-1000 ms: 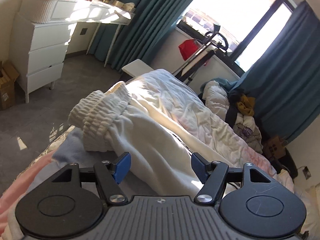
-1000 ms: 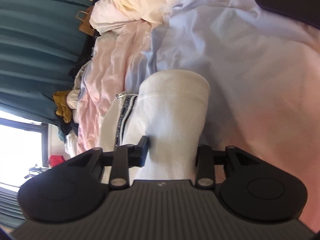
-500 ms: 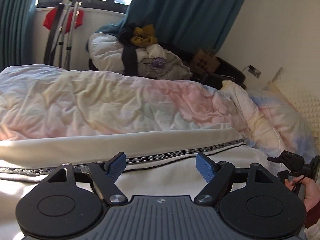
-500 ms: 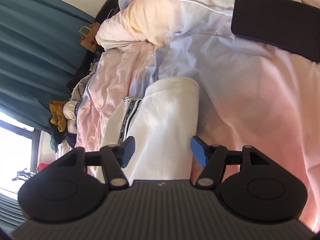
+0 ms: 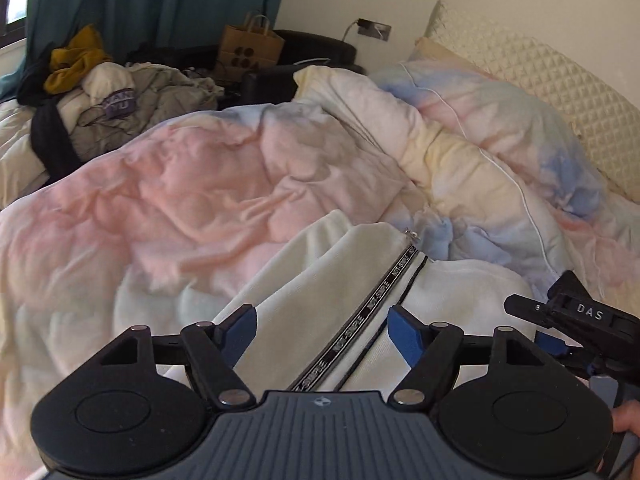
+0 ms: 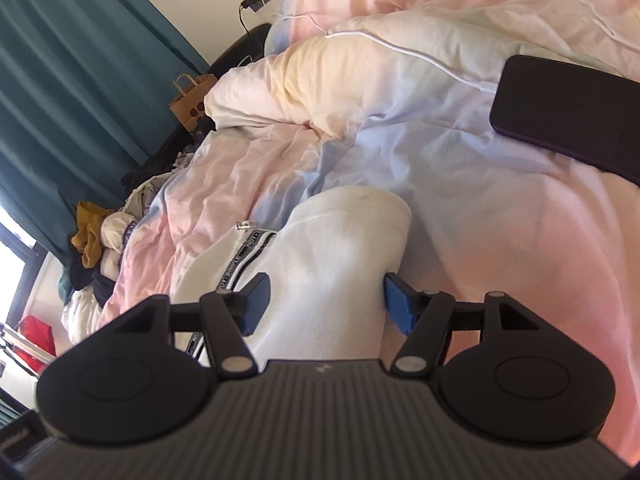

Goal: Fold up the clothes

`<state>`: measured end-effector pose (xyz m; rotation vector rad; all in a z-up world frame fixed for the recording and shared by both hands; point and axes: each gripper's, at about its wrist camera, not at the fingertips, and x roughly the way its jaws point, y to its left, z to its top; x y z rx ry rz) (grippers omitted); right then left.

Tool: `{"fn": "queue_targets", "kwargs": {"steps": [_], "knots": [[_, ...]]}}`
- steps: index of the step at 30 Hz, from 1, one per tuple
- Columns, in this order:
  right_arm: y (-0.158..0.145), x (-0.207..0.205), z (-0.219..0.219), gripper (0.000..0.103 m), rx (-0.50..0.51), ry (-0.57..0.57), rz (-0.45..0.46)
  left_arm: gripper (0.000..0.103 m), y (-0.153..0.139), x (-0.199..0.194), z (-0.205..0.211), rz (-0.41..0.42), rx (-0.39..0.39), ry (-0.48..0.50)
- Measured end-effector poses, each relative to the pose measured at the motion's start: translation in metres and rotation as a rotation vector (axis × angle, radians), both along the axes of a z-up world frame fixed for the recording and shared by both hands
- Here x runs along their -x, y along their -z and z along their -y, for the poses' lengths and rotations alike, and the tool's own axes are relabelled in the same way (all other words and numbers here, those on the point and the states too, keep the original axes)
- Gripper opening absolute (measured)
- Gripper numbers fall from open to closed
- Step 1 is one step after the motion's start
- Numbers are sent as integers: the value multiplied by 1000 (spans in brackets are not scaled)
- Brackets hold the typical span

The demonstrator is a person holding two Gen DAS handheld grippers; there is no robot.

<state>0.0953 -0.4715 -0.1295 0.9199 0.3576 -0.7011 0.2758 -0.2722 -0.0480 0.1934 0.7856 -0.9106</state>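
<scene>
1. A home bedroom: a bed [image 5: 540,92] with a cream quilted headboard and a rumpled pastel duvet [image 5: 208,184].
2. Teal curtains [image 5: 160,0] hang at the far window.
3. A heap of clothes [image 5: 104,100] lies far left.
4. A paper bag [image 5: 250,50] stands by the far wall, near a socket [image 5: 374,29].

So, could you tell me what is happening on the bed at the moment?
A person holding two handheld grippers is folding a white garment with a black lettered stripe, spread on the pastel duvet. The left gripper is open over the stripe, and the right gripper is open around the garment's ribbed end; neither is pinching the cloth. A dark phone lies on the duvet nearby.
</scene>
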Motion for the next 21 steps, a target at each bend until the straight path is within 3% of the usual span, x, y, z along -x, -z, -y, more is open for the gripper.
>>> {"fn": "queue_targets", "kwargs": {"steps": [3,10,13,15,21], "knots": [[10,-5,4,65,-28,27,-5,71,16,-20,42,7,-40,51],[27,-12,13,65,-87,61,0,58,45,-46,105,12,-161,140],[28,-14,13,65,-89,60,7,38,51,-47,111,6,-191,159],[28,-14,14,65,-92,59,9,9,51,-44,112,15,-204,168],[26,-4,19,65,-137,46,62,3,33,-26,110,114,-218,123]]}}
